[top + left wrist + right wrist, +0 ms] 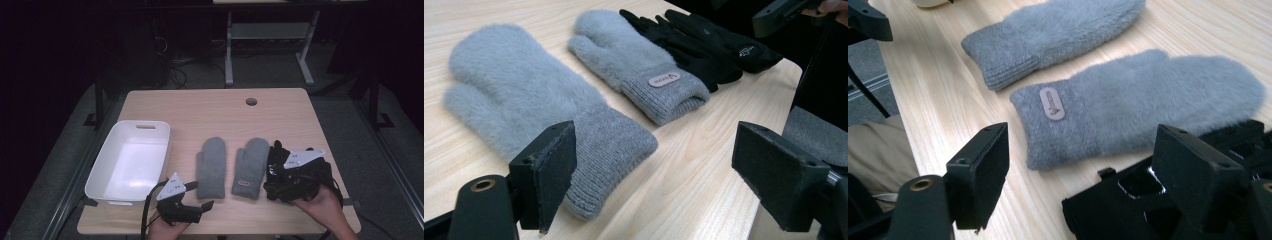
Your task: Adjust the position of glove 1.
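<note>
Mittens are the landmark here, the 2 grey ones lying side by side at the middle of the counter (280, 107), cuffs toward the person, so either tool can come at a cuff from the near edge.

Left of the mittens stands a white plastic bin (100, 175), open and with nothing in it, close enough to drop things into; I judge it the likely destination. Just below and left of the mittens, the left tool (196, 196) hovers at the near edge with its jaws spread wide and nothing between them; in the left gripper view the left mitten's ribbed cuff (616, 150) lies just ahead of the gap, which suggests a grasp lining up on that cuff.

The left mitten (211, 167) is fluffy, pale grey, thumb to its left, flat on the wood. The right mitten (251, 166) matches it and carries a small oval label on its knitted cuff (1052, 104).

Right of the mittens, touching the labelled one, lies a pair of black gloves (704, 47), thin and smooth. The right tool (1080, 167) hangs over them, jaws apart and holding nothing, one jaw low above the black fabric.
</note>
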{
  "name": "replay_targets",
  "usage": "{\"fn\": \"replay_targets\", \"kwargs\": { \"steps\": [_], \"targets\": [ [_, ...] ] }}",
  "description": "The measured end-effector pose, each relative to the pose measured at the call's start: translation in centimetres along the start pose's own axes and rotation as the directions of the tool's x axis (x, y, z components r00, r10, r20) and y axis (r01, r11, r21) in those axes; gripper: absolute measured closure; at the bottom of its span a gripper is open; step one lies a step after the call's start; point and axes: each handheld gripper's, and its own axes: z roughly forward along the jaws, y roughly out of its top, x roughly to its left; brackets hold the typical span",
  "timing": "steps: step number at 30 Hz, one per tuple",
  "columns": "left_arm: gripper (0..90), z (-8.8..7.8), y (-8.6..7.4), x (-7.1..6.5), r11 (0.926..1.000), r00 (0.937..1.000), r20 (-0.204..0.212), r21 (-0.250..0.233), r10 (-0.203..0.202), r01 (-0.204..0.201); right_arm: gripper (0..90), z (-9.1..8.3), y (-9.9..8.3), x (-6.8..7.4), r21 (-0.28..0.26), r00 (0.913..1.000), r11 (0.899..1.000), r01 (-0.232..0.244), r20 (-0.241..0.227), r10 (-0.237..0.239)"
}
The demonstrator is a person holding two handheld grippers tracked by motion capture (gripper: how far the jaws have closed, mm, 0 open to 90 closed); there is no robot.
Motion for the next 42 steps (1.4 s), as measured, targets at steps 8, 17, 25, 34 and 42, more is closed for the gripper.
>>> {"fn": "replay_targets", "kwargs": {
  "steps": [8,17,25,34,42],
  "targets": [
    [18.0,-0.3,0.1,0.0,0.9999,1.0,-0.001,-0.012,0.004,-0.004,21.3,1.1,2.4,-0.2,0.033,0.9994,0.999,0.032,-0.014,-0.031],
    [18.0,-0.2,0.1,0.0,1.0,1.0,0.002,-0.005,0.005,-0.005,23.6,3.1,4.6,-1.2,0.08,0.9984,0.995,0.052,-0.027,-0.05],
    [18.0,-0.2,0.1,-0.1,1.0,1.0,0.001,-0.007,0.001,-0.001,29.3,6.4,6.0,-3.3,0.192,0.9954,0.977,0.096,-0.025,-0.093],
    [18.0,-0.1,0.0,-0.1,1.0,1.0,0.005,-0.006,0.003,-0.003,37.0,9.6,5.9,-4.6,0.302,0.9935,0.947,0.114,-0.036,-0.108],
    [18.0,-0.2,0.1,-0.1,0.9999,1.0,0.002,-0.013,0.006,-0.006,45.3,11.7,5.0,-4.1,0.387,0.9892,0.914,0.122,0.029,-0.144]
  ]
}}
